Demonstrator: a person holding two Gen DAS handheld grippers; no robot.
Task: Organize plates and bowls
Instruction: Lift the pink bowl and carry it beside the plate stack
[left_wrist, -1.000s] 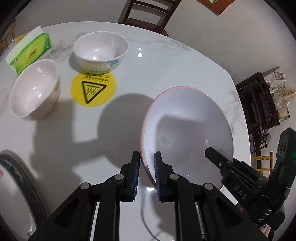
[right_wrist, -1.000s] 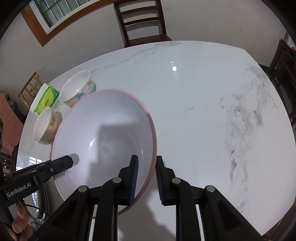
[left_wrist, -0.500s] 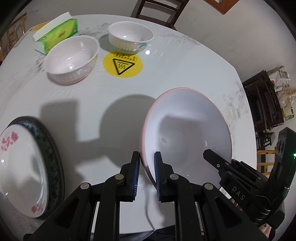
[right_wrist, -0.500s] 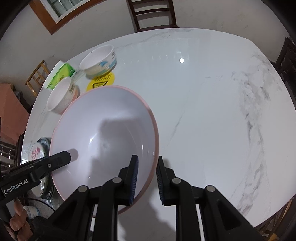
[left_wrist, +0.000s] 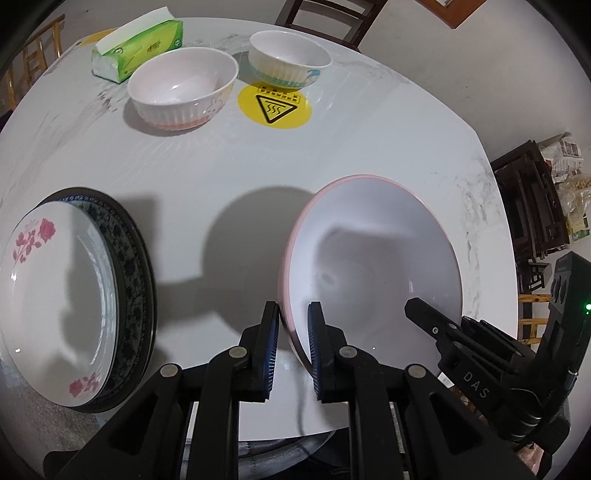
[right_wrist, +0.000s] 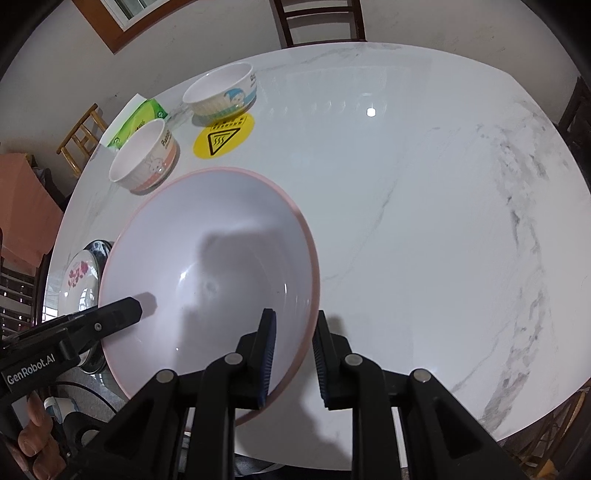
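A big pink-rimmed bowl (left_wrist: 373, 258) (right_wrist: 210, 266) hangs above the marble table (right_wrist: 424, 206), carried by both grippers. My left gripper (left_wrist: 292, 326) is shut on its left rim, my right gripper (right_wrist: 293, 334) is shut on its right rim. To the left lies a white plate with red flowers (left_wrist: 51, 302) (right_wrist: 79, 282) stacked on a dark patterned plate (left_wrist: 129, 266). At the far side stand a pink-banded rabbit bowl (left_wrist: 183, 88) (right_wrist: 146, 162) and a blue-banded bowl (left_wrist: 288, 59) (right_wrist: 223, 94).
A green tissue pack (left_wrist: 138, 48) (right_wrist: 136, 122) lies behind the small bowls. A yellow hot-surface sticker (left_wrist: 274, 106) (right_wrist: 224, 136) marks the table beside them. Wooden chairs (right_wrist: 317, 22) stand around the table; dark furniture (left_wrist: 528, 206) is at the right.
Both grippers carried the big bowl back toward the near table edge. The small bowls drew away toward the far side and the plate stack came into view on the left.
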